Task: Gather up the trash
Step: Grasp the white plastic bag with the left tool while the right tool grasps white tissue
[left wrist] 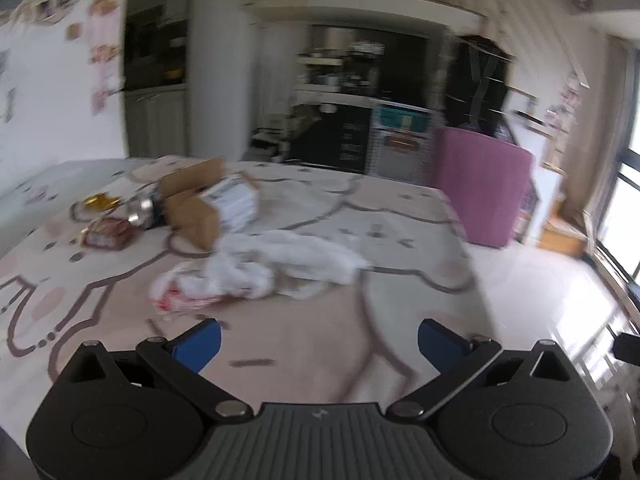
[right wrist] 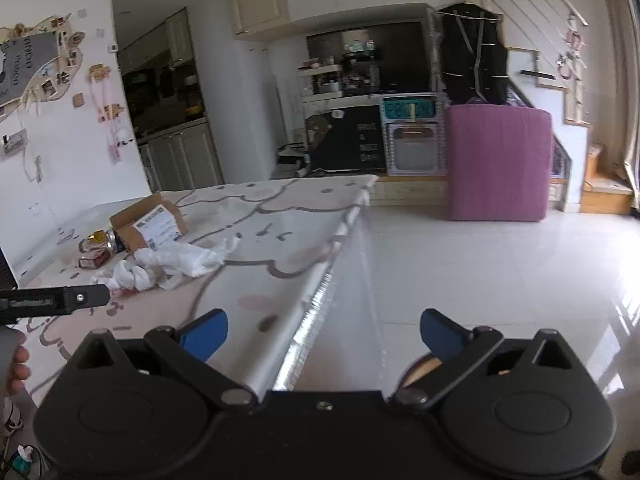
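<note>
Both the left gripper [left wrist: 319, 344] and the right gripper [right wrist: 324, 334] are spread wide and empty above the worktop [left wrist: 280, 344]. Farther in lies a crumpled white plastic bag [left wrist: 256, 268]; beyond it, toward the far left corner, an opened cardboard box [left wrist: 212, 204], a can [left wrist: 143, 210] and wrappers [left wrist: 108, 234].

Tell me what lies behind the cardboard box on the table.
A can and gold wrapper show behind the box; anything else there is hidden.
</note>
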{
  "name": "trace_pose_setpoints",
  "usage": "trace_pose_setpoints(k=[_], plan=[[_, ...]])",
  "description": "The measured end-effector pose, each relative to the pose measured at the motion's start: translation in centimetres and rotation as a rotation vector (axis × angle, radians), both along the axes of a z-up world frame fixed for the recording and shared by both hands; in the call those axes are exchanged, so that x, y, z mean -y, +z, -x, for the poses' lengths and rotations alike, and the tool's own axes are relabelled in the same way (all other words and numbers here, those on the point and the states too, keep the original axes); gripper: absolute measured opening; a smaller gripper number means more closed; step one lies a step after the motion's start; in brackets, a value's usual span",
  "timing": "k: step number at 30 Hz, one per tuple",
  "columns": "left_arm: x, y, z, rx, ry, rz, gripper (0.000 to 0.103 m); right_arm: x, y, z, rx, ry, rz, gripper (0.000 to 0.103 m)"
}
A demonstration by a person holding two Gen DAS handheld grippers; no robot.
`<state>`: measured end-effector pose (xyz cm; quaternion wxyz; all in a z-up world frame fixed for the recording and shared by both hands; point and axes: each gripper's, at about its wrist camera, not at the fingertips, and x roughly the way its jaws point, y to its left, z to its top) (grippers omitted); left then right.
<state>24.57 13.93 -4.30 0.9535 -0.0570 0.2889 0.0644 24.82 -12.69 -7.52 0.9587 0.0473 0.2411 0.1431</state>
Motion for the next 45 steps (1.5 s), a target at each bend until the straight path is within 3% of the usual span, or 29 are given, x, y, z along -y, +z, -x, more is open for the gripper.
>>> trace_pose_setpoints(k=[7,13,20,24,31,34,36,37,39,40,41,45], plan=[[-5.1,-2.1,-3.8,-0.004,0.190,0.024,0.103,-4.3,0.4,-4.5,0.015,0.068,-0.031,0.103],[-7.6,-2.8,-5.9,0.022,0.242,0.069,0.103,-8.3,-0.2,-9.1,-0.024,0.134,-0.056,0.103],[-12.1,-2.1,-8.1,0.119,0.140,0.103,0.103,-12.3,-1.2,-13.9,-0.043,0.223,-0.050,0.103],[-13.4,-2.7,-9.4,0.068,0.043,0.178,0.102,-14.5,-2.4,-16.9,-0.112,0.265,-0.093,0.103],[-11.6,-4.6,-8.8,-0.008,-0.085,0.129,0.092,-19.0,-4.6,-21.1,-0.235,0.307,-0.186,0.101],[-10.5,-5.1,-8.4,-0.033,-0.121,0.064,0.083,-20.6,-5.5,-21.8,-0.261,0.328,-0.204,0.091],[-9.9,-5.3,-8.2,-0.047,-0.122,0.019,0.073,-21.3,-6.0,-21.7,-0.277,0.334,-0.186,0.064],[-9.7,-5.4,-8.0,-0.055,-0.120,-0.003,0.070,-21.4,-6.0,-21.3,-0.264,0.328,-0.160,0.056],[-9.2,-5.5,-7.8,-0.075,-0.115,-0.048,0.059,-21.0,-5.7,-20.5,-0.246,0.333,-0.127,0.019],[-9.0,-5.4,-7.6,-0.084,-0.116,-0.062,0.059,-20.4,-5.5,-20.3,-0.249,0.327,-0.125,0.012],[-8.7,-5.4,-7.4,-0.090,-0.119,-0.074,0.056,-19.8,-5.2,-20.1,-0.251,0.312,-0.124,0.006],[-7.7,-4.9,-6.2,-0.099,-0.112,-0.100,0.049,-16.7,-3.4,-18.3,-0.190,0.288,-0.095,0.004]])
